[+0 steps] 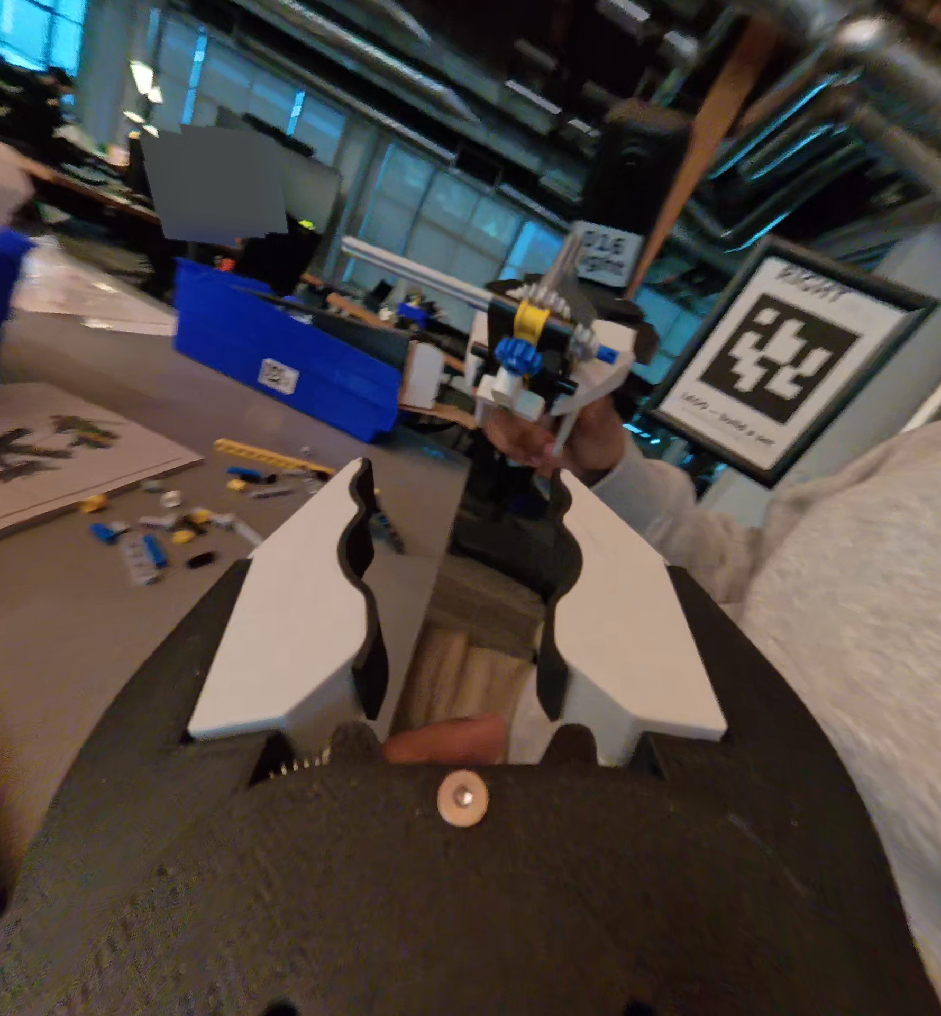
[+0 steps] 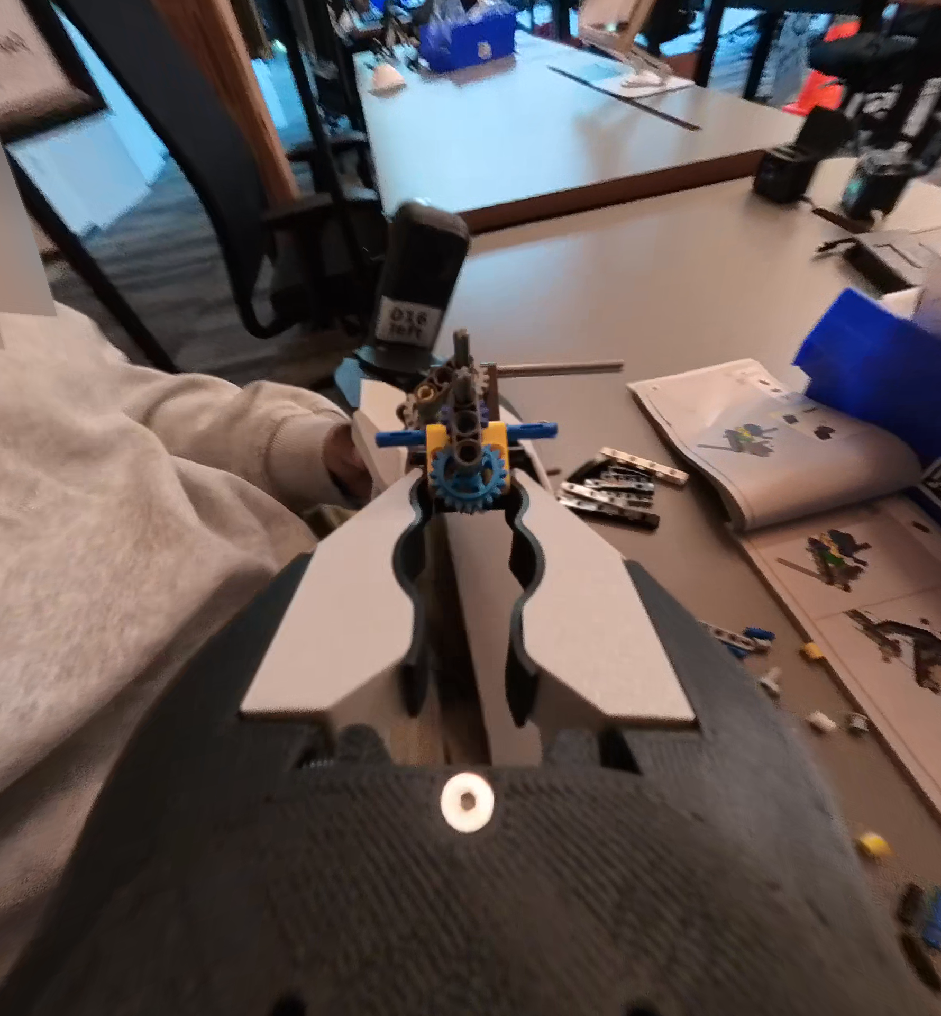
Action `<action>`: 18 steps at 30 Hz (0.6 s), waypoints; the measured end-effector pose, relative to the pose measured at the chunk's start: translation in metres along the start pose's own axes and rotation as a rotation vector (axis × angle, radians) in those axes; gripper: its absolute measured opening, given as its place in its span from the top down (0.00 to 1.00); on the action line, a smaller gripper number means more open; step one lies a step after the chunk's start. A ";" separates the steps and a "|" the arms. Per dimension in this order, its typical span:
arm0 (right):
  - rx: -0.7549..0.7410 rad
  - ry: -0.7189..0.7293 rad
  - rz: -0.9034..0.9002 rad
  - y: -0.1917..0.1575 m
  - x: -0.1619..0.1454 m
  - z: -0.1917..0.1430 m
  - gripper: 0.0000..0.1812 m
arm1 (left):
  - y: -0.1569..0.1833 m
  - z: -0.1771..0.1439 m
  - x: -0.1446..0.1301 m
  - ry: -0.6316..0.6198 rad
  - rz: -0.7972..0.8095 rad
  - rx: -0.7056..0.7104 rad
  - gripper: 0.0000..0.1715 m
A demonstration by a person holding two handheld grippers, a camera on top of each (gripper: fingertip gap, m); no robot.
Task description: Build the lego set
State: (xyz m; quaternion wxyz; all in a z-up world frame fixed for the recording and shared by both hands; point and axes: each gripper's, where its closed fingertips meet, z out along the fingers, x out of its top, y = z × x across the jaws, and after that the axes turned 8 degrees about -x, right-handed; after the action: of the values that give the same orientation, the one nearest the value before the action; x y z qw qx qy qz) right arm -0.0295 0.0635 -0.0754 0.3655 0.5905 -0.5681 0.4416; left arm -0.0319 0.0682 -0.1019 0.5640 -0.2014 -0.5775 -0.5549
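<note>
Two grippers face each other above a grey table (image 2: 594,286), and the lego model sits between them. In the right wrist view, the right gripper (image 2: 465,495) has its jaws clamped on the model (image 2: 465,456) at frame centre: a blue gear faces the camera, with a yellow block and a blue cross axle behind it and a thin grey rod sticking out to the right. Past the model, the left gripper shows as a black handle with white fingers, held by a hand (image 2: 347,456) in a pale grey sleeve (image 2: 127,495) that fills the left side of the frame. In the left wrist view, the left gripper (image 1: 462,489) has its jaws apart with nothing between them; the model (image 1: 534,341) hangs beyond its tips in the upper middle, pinched by the other gripper's white fingers. To the right of the frame stands a framed marker card (image 1: 787,357). Loose pieces (image 1: 182,522) lie scattered on the table at left centre, beside a printed sheet (image 1: 45,451). A blue bin (image 1: 292,352) stands behind them. In the right wrist view, an open booklet (image 2: 759,440) lies at right, with black beams (image 2: 616,489) just beside it and another blue bin (image 2: 896,374) resting partly over its far edge. More small pieces (image 2: 814,693) trail down the lower right.
</note>
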 end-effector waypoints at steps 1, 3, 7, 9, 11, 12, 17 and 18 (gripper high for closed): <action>0.040 0.016 0.024 -0.004 0.006 -0.007 0.86 | 0.010 0.006 0.000 0.008 -0.005 -0.039 0.63; 0.118 0.055 0.069 -0.013 0.019 -0.023 0.86 | 0.026 0.018 -0.001 0.007 0.029 -0.078 0.62; 0.147 0.039 0.057 -0.023 0.026 -0.049 0.86 | 0.055 0.037 0.007 0.046 0.130 -0.110 0.61; 0.107 0.014 0.016 -0.025 0.021 -0.056 0.86 | 0.060 0.038 0.016 0.108 0.143 -0.101 0.61; 0.094 0.014 0.007 -0.028 0.018 -0.059 0.86 | 0.056 0.035 0.020 0.152 0.131 -0.079 0.68; 0.094 0.014 0.010 -0.027 0.016 -0.059 0.86 | 0.053 0.032 0.021 0.165 0.124 -0.076 0.71; 0.153 0.034 0.040 -0.014 -0.002 -0.034 0.86 | 0.034 0.021 0.016 0.175 0.032 -0.084 0.74; 0.175 0.042 0.054 -0.010 -0.007 -0.027 0.87 | 0.028 0.019 0.012 0.155 0.022 -0.074 0.73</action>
State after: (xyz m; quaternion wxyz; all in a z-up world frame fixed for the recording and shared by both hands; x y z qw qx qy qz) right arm -0.0219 0.0923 -0.0715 0.3124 0.5952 -0.5353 0.5114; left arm -0.0196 0.0886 -0.0751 0.6052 -0.1847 -0.5090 -0.5835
